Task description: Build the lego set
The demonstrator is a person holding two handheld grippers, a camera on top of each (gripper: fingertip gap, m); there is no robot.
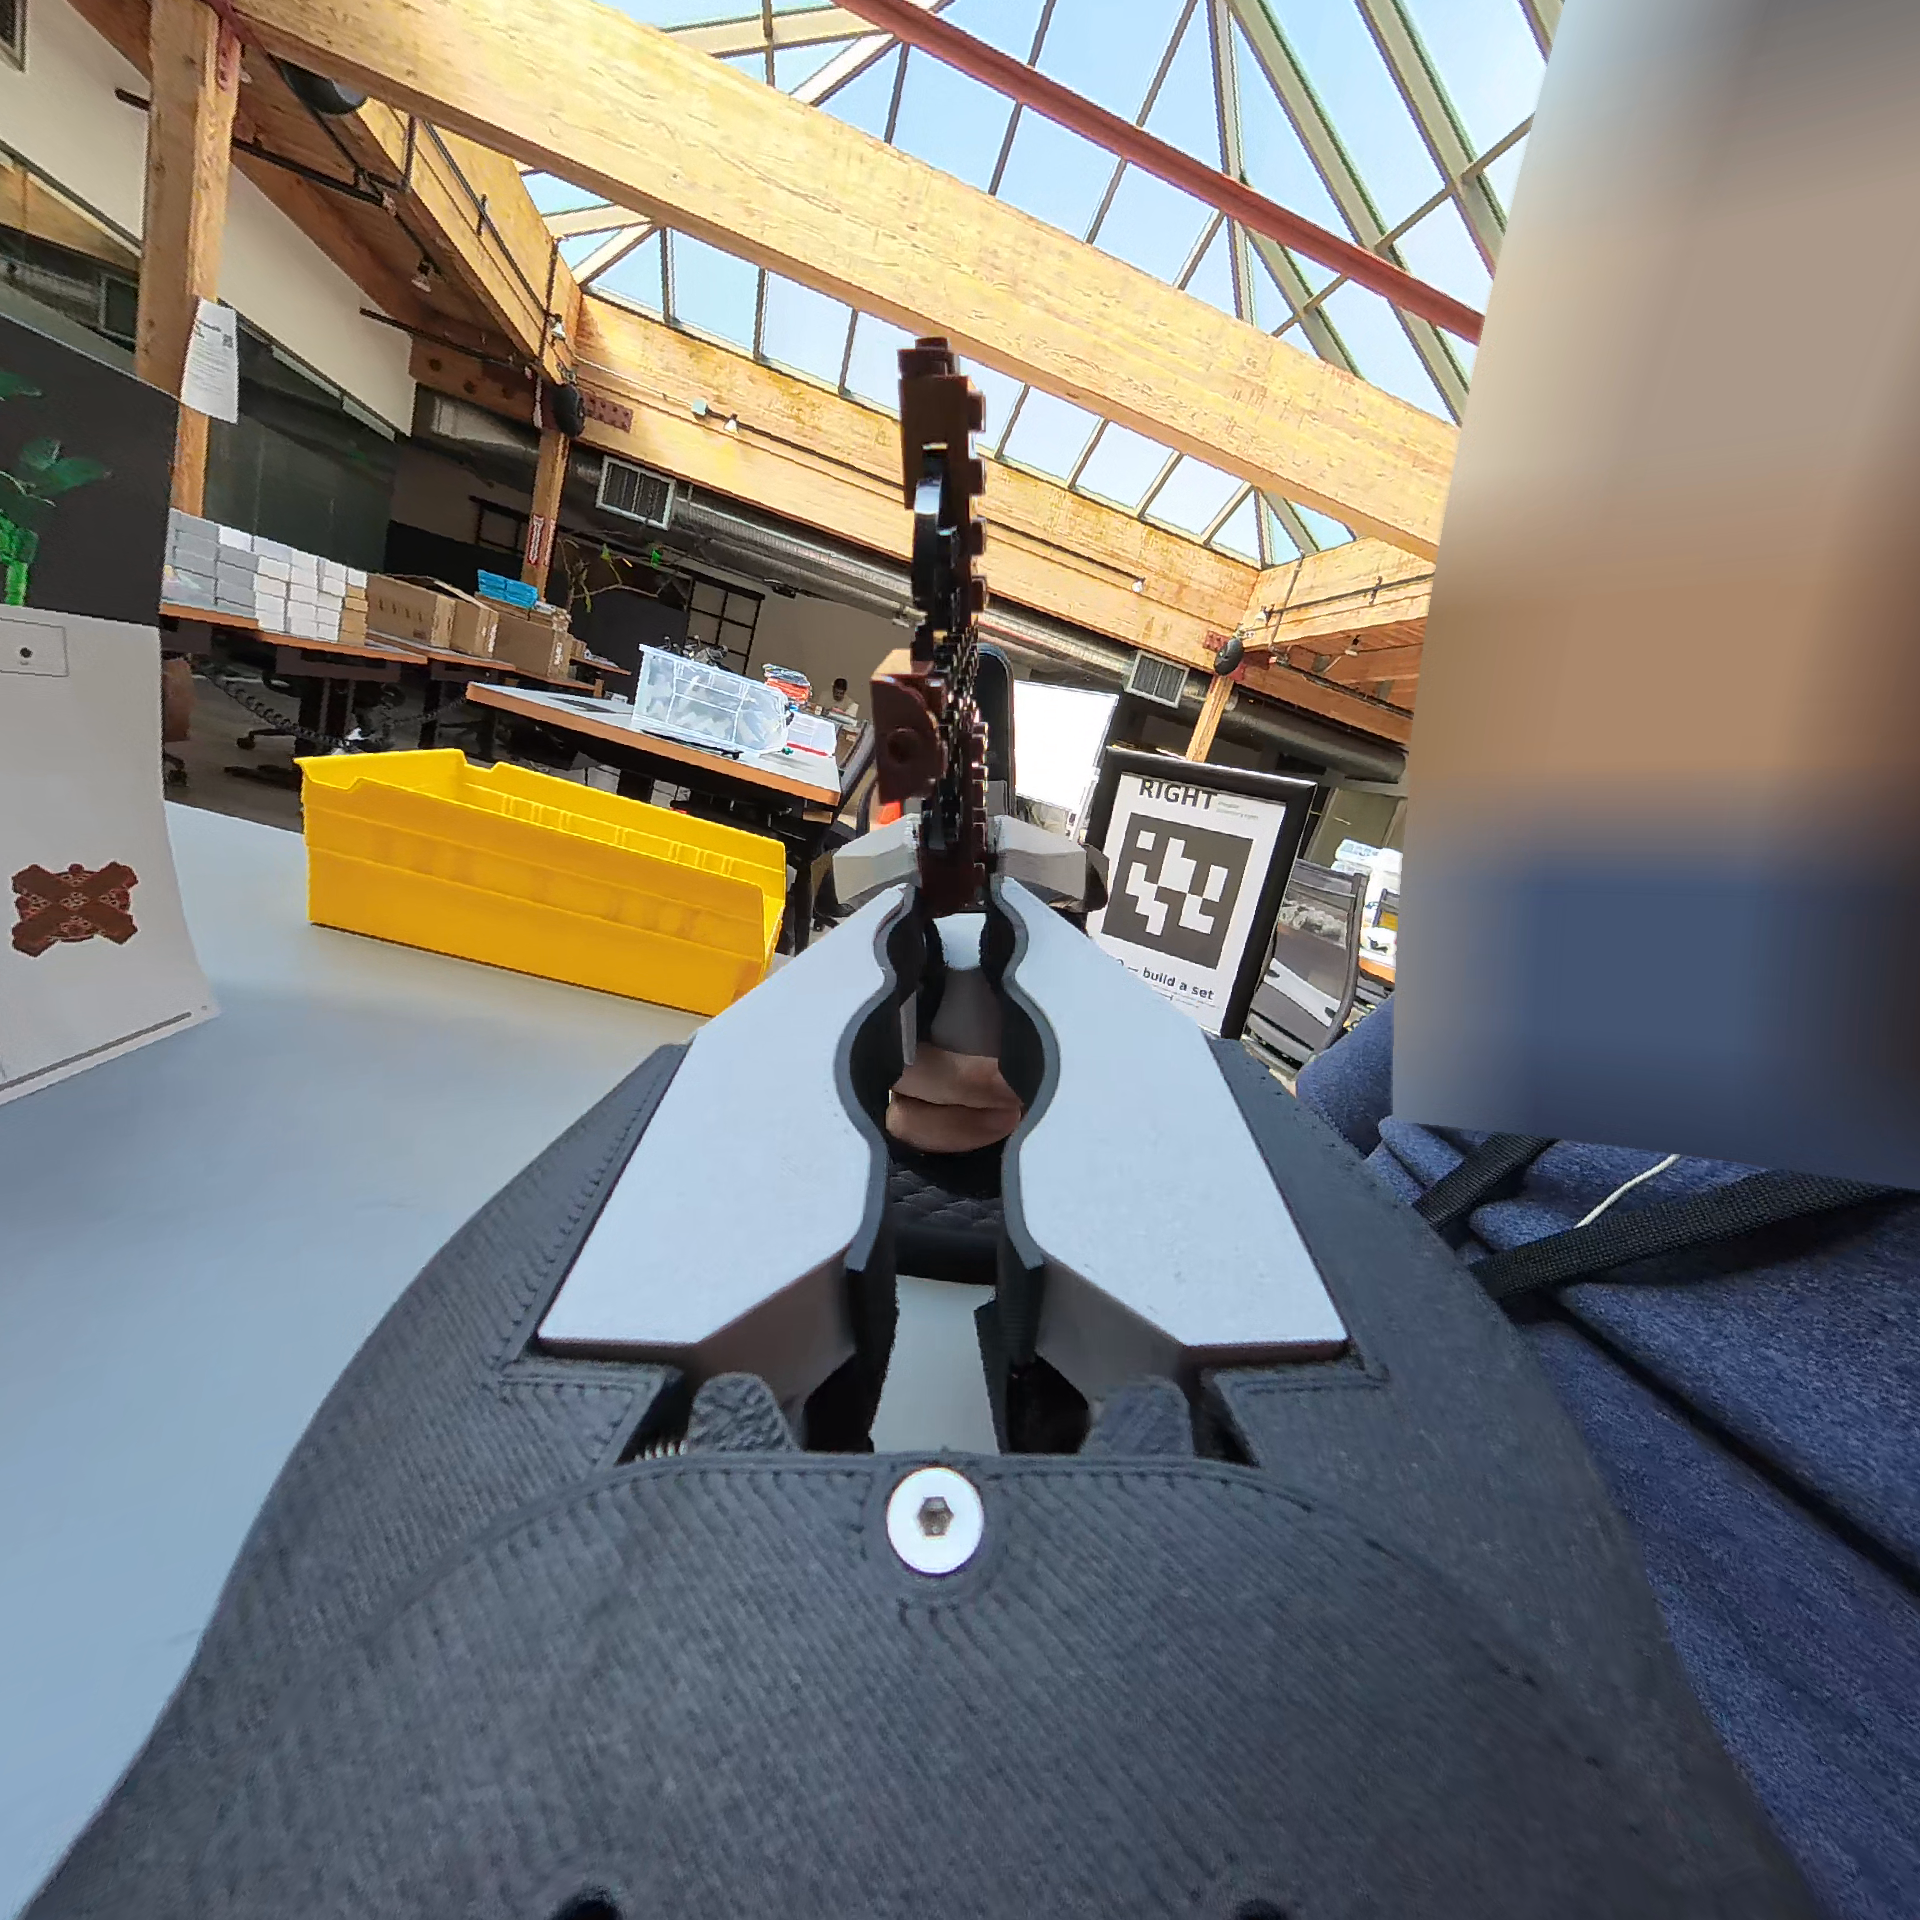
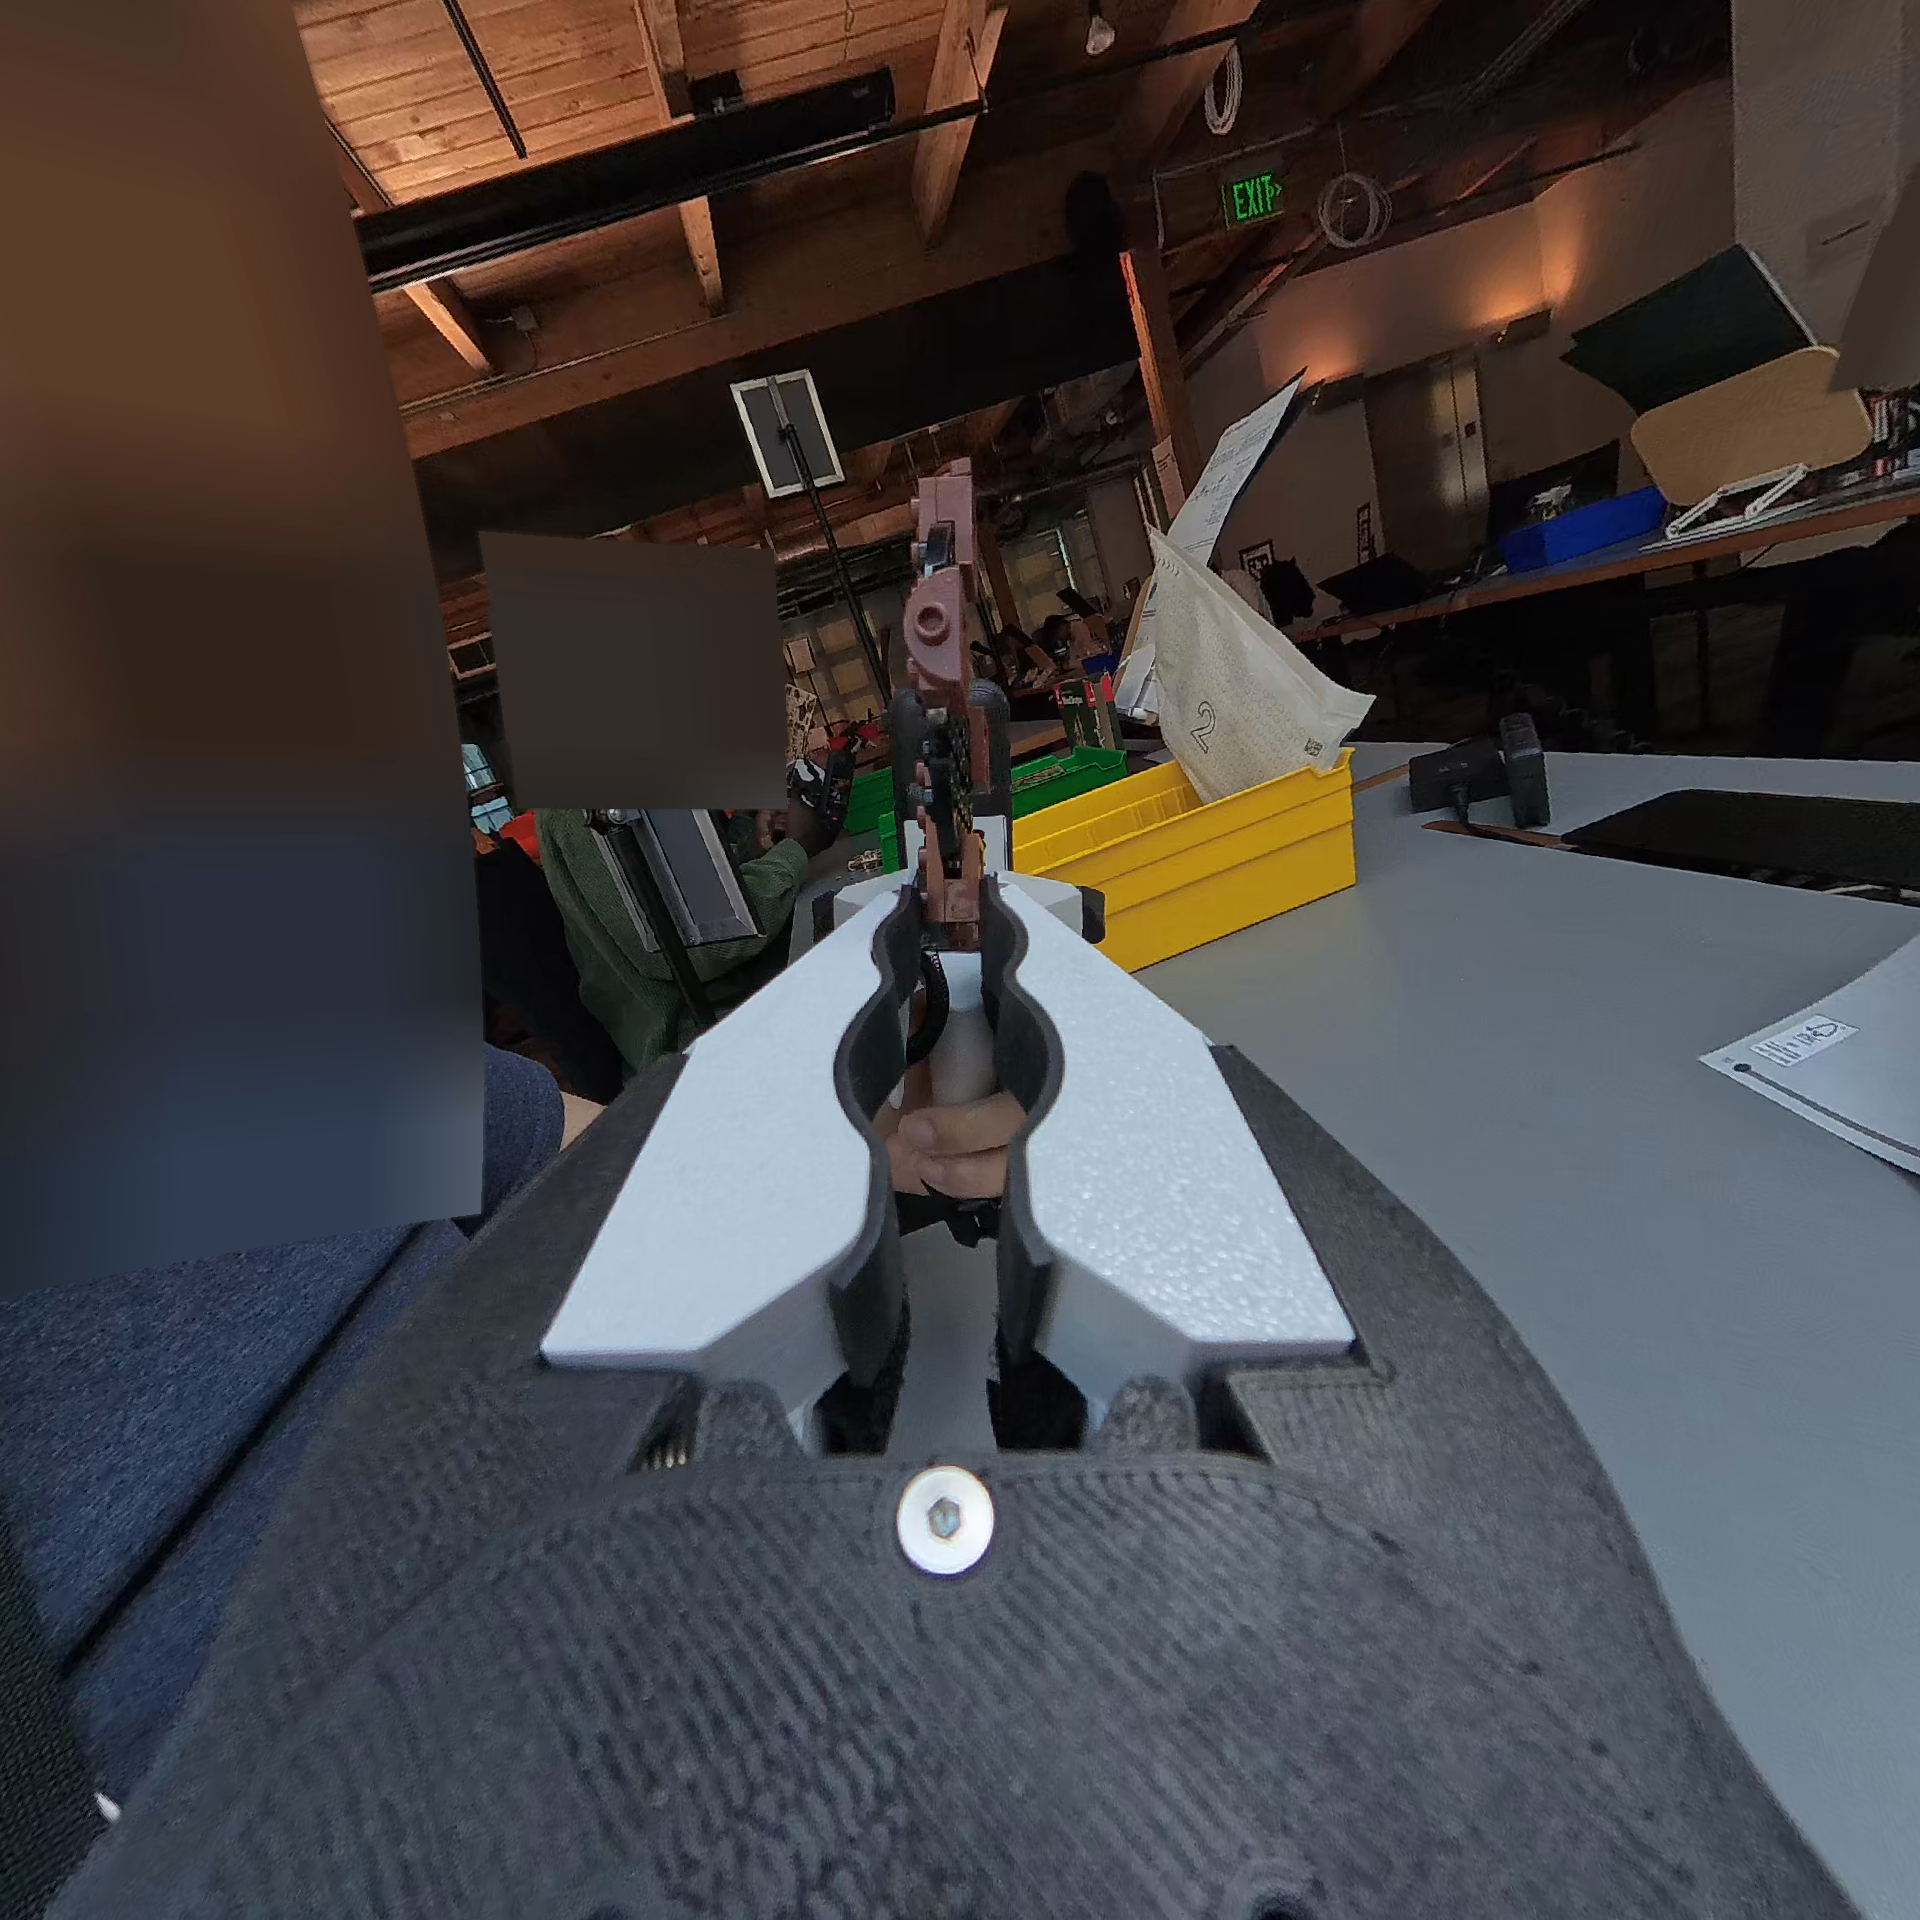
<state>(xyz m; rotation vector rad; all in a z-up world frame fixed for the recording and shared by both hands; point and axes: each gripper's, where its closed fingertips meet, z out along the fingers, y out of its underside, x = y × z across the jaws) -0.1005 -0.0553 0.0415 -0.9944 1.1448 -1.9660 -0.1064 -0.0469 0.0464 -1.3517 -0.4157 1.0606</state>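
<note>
Left wrist view: our left gripper [image 1: 954,902] is clamped on the bottom edge of the brown-black lego assembly [image 1: 940,623], held upright, edge-on, above the grey table [image 1: 208,1195]. Right wrist view: right gripper [image 2: 951,914] is clenched on the same assembly [image 2: 943,665] from the opposite side. Yellow bin [image 1: 540,868] sits behind, instruction sheet [image 1: 78,862] at left.

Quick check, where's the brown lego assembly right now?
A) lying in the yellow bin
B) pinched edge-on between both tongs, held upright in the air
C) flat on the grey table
B: the brown lego assembly stands upright, clamped at its lower end by the left tongs and the right tongs, above the grey table.
</note>
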